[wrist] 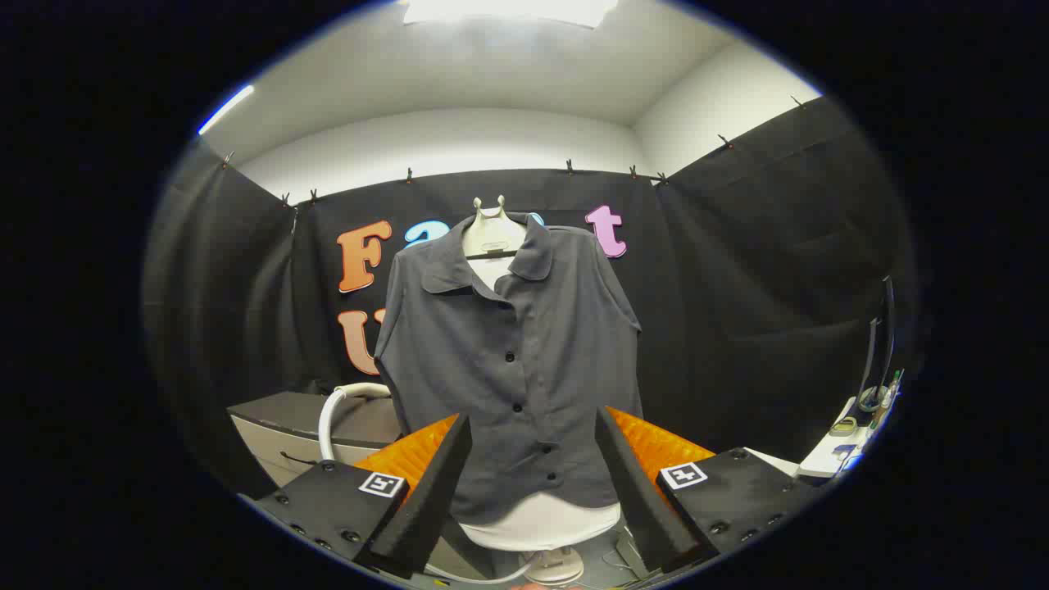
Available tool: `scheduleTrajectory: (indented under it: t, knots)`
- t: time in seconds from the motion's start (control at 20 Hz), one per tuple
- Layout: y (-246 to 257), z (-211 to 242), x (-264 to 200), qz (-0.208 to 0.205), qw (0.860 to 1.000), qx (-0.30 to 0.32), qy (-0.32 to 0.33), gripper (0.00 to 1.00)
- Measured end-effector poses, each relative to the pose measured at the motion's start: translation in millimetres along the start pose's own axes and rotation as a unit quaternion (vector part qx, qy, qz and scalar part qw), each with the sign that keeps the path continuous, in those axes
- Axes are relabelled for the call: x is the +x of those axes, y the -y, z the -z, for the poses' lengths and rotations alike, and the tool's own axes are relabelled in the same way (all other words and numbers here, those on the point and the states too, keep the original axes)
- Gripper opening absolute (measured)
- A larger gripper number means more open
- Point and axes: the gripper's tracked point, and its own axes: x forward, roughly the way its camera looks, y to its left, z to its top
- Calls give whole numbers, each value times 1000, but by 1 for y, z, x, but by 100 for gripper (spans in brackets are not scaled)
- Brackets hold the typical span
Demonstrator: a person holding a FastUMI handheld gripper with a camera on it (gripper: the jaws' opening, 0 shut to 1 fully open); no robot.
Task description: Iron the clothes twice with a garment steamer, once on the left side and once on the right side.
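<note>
Plainly, the grey button-up shirt (512, 369) hangs at frame centre on a pale mannequin form (494, 233), spread flat so steam can sweep each side. Lower down, the gripper (533, 483) is released, fingers spread around nothing, the shirt's hem showing beyond them. A white hose (336, 410) curves at lower left.

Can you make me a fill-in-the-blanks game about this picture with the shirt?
1. The gray shirt hangs on a white ____.
2. The gripper has its fingers ____, holding nothing.
3. The shirt's front is closed with small black ____.
4. A white hose curves beside the shirt, over a dark-topped ____.

Missing words: mannequin; open; buttons; cabinet
</note>
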Motion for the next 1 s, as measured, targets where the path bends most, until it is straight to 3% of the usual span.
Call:
scheduleTrajectory:
  t: [0.65,1.0]
  knots:
    - [31,-6,-33,48,999,6,1,98]
    - [12,-5,-43,32,999,11,-2,98]
